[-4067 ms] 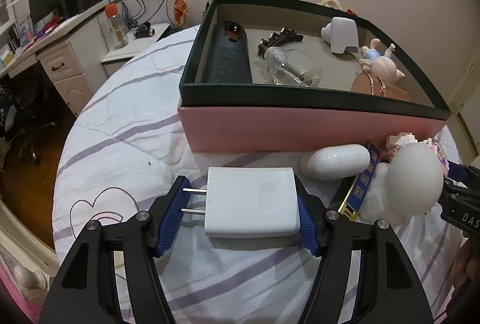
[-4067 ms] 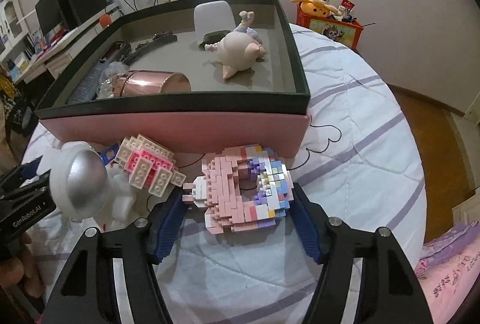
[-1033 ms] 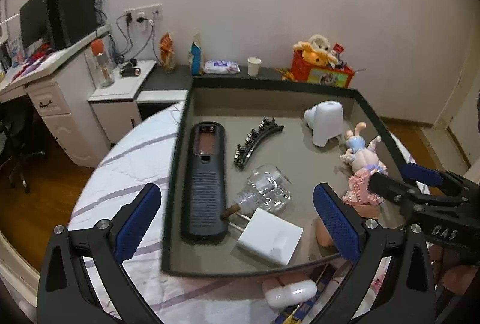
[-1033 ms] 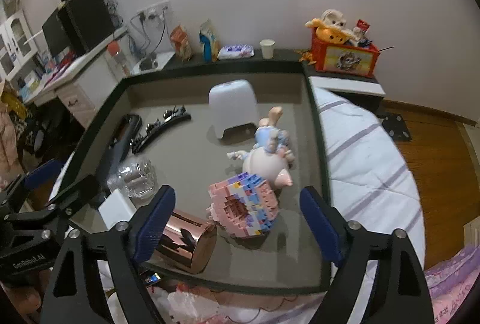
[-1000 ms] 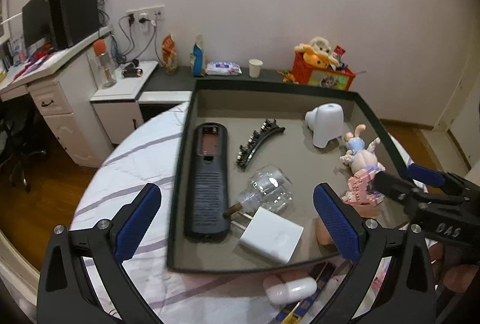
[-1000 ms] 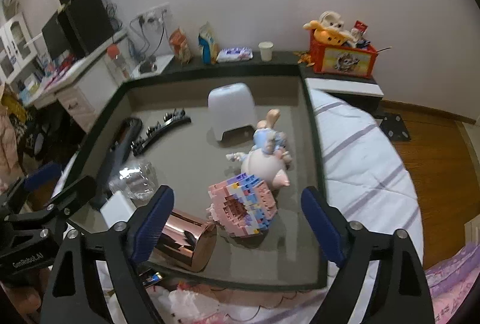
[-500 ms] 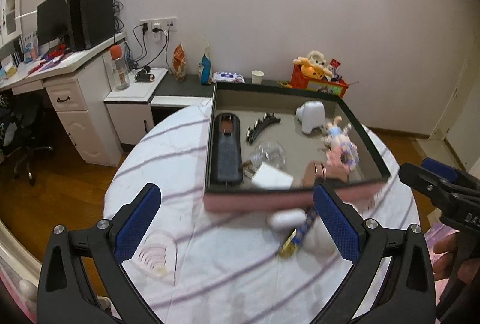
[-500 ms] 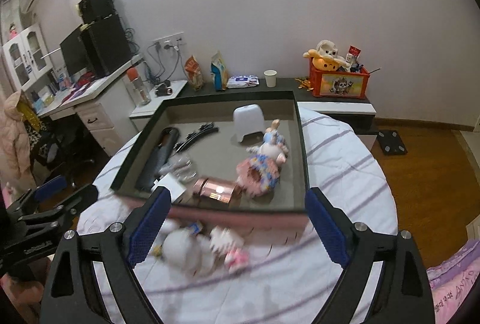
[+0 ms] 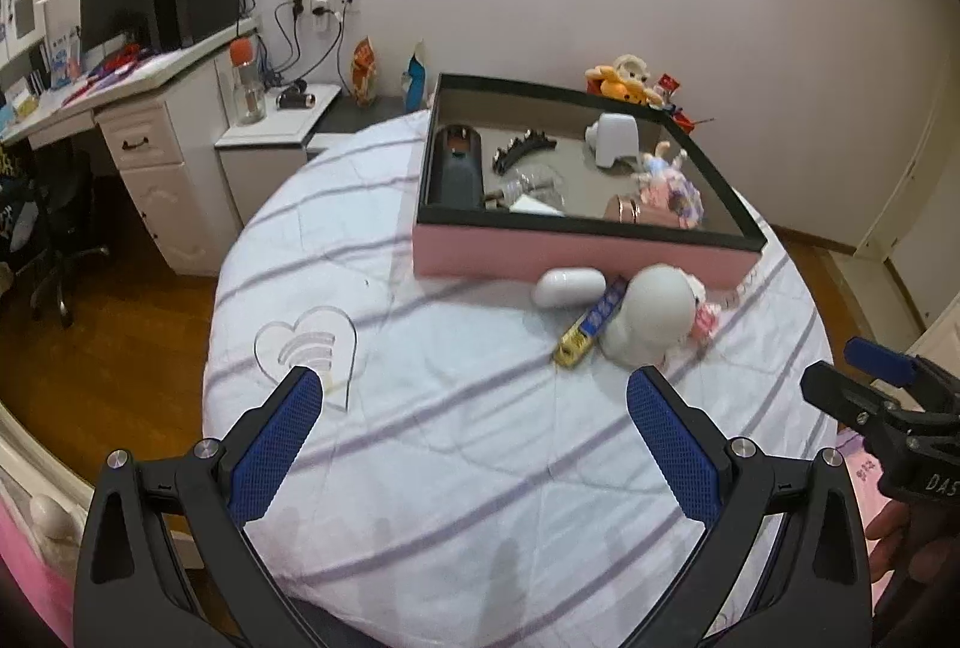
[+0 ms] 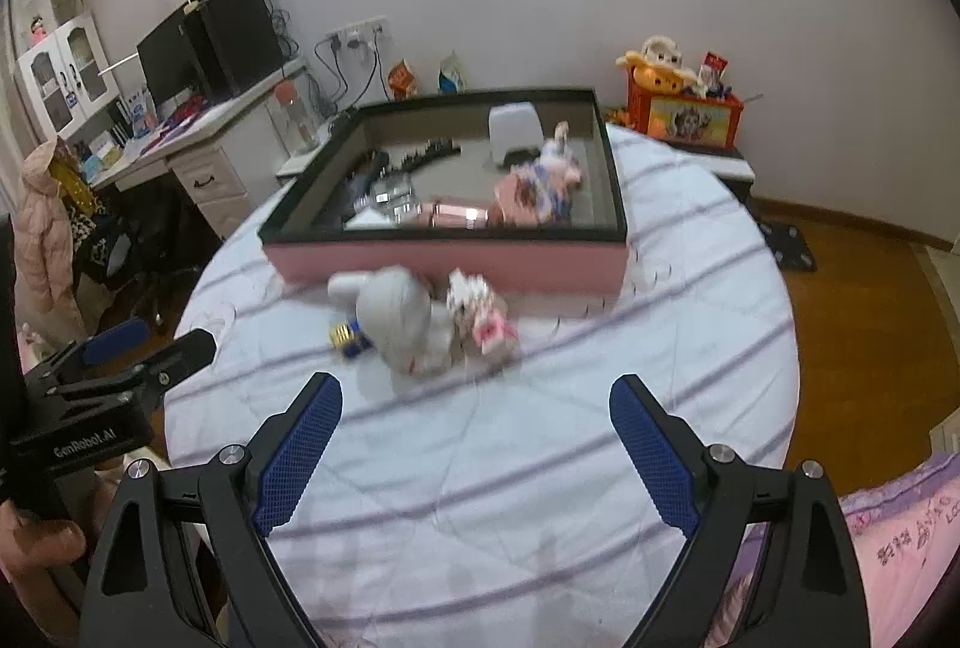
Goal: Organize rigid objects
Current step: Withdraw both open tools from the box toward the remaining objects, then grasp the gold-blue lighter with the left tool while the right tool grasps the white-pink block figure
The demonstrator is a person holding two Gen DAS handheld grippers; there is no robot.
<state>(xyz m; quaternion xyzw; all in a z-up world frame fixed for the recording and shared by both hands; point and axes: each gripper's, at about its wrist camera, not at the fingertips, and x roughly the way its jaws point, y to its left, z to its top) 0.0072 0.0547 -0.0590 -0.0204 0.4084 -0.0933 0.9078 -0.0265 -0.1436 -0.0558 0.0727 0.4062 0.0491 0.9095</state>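
A pink box with a dark rim stands at the far side of the round table. It holds a black remote, a hair clip, a white charger, a pink block ring and other items. In front of the box lie a white capsule case, a white astronaut figure, a blue-and-yellow bar and a pink block toy. My left gripper and right gripper are both open and empty, held back over the near table.
The table has a white cloth with purple stripes. A white desk with a monitor stands at the left. An orange toy box sits by the wall. Wooden floor lies beyond the table edges.
Both grippers have let go of the charger and the block ring inside the box, then pulled back and up toward the near side of the table, open and empty.
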